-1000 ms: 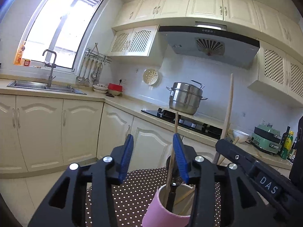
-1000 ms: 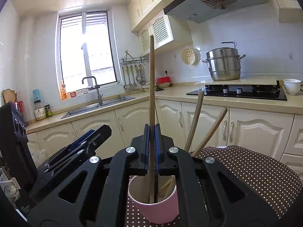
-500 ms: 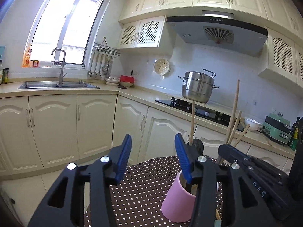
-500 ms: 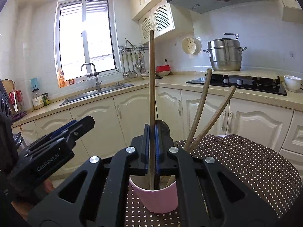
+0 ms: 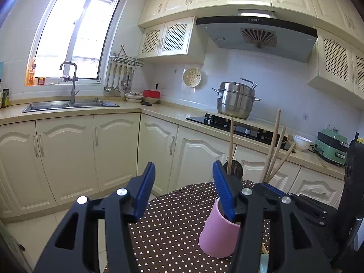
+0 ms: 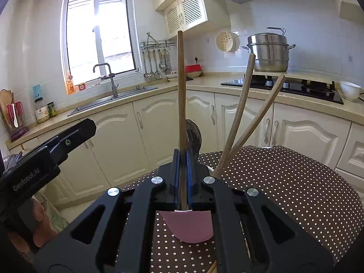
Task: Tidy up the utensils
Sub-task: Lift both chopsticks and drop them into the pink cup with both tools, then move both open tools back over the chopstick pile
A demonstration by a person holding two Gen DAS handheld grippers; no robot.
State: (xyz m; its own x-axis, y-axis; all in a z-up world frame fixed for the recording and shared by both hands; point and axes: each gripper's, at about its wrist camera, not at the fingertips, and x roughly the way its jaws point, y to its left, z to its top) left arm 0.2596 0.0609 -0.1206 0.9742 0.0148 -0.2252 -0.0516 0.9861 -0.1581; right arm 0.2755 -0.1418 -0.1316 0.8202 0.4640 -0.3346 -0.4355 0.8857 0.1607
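1. right gripper (image 6: pixel 182 177): blue pads clamped tight on a wooden stick (image 6: pixel 181 91), upright, its lower end down in the pink cup (image 6: pixel 190 226).
2. cup stands on the dotted cloth (image 6: pixel 284 182), just under the right gripper.
3. two more sticks (image 6: pixel 241 113) lean out of the cup to the right; a dark spoon bowl (image 6: pixel 193 134) pokes up behind the clamped one.
4. left gripper (image 5: pixel 184 191): jaws opening, about half wide, nothing between the pads; cup sits just right of its right finger (image 5: pixel 224 195).
5. a hand (image 6: pixel 38 218) shows under the left gripper at the right view's left edge.
6. behind: steel pot (image 5: pixel 236 100) on the hob, sink (image 5: pixel 68 105) under the window.
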